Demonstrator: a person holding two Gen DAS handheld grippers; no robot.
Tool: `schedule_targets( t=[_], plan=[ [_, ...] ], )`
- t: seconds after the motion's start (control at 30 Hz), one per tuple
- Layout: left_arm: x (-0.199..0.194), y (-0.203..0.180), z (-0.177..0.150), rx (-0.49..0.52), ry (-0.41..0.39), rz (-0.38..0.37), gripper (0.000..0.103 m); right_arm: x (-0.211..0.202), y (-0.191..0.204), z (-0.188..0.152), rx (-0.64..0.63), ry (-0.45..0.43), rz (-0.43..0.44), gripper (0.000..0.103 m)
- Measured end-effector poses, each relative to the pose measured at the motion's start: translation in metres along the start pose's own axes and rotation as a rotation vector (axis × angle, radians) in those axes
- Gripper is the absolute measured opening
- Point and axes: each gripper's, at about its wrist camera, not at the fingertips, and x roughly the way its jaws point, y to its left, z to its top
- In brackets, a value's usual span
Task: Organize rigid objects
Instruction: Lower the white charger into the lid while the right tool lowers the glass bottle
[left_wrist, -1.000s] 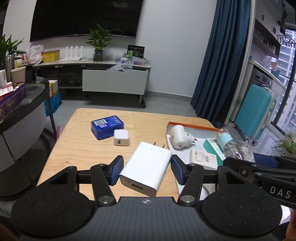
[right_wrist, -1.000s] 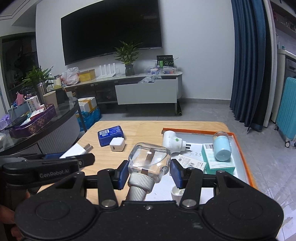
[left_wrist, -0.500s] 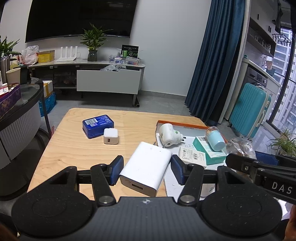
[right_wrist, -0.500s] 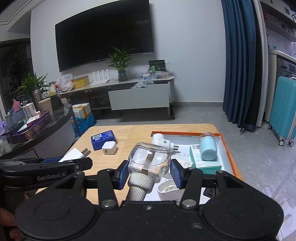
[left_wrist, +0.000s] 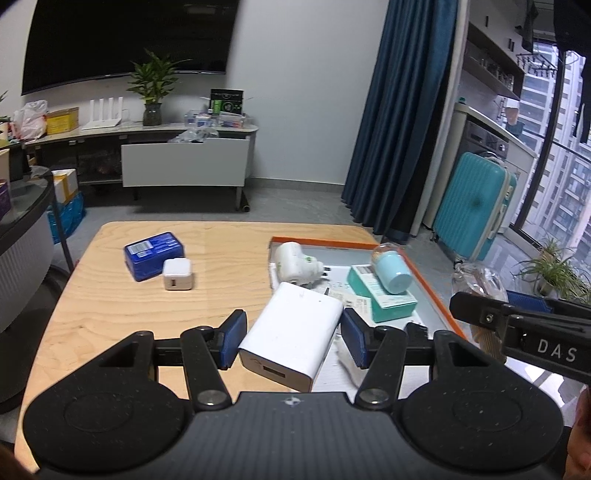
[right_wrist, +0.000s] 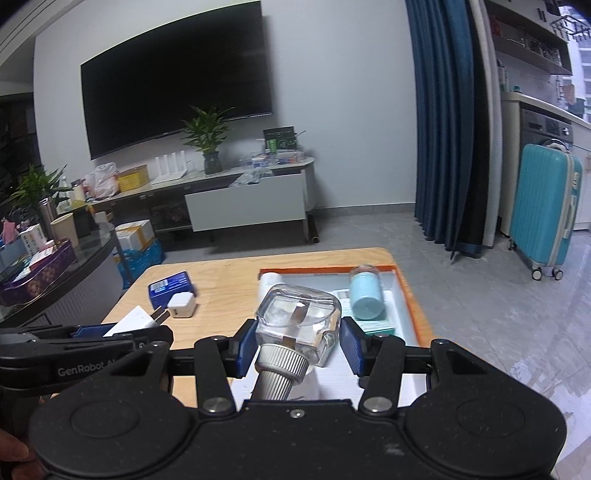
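While tilted downward, left gripper clamps white charger, right gripper clamps glass bottle.

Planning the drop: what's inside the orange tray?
In the tray: white plug, teal box with a blue jar on it, papers. The held charger hides its near-left corner.

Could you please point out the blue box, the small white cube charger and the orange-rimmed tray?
Blue box (left_wrist: 154, 254), left wrist view, top face.
Cube charger (left_wrist: 178, 273), left wrist view, top face.
Tray (left_wrist: 430, 287), left wrist view, right orange rim.
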Motion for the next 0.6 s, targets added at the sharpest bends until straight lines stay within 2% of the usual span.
schedule_targets(
  t=[0.6],
  plan=[
    [0.02,-0.038,0.0,0.05,0.024,-0.092,0.057,-0.005,-0.035,-0.003,0.044,-0.011,-0.079,0.059]
  ],
)
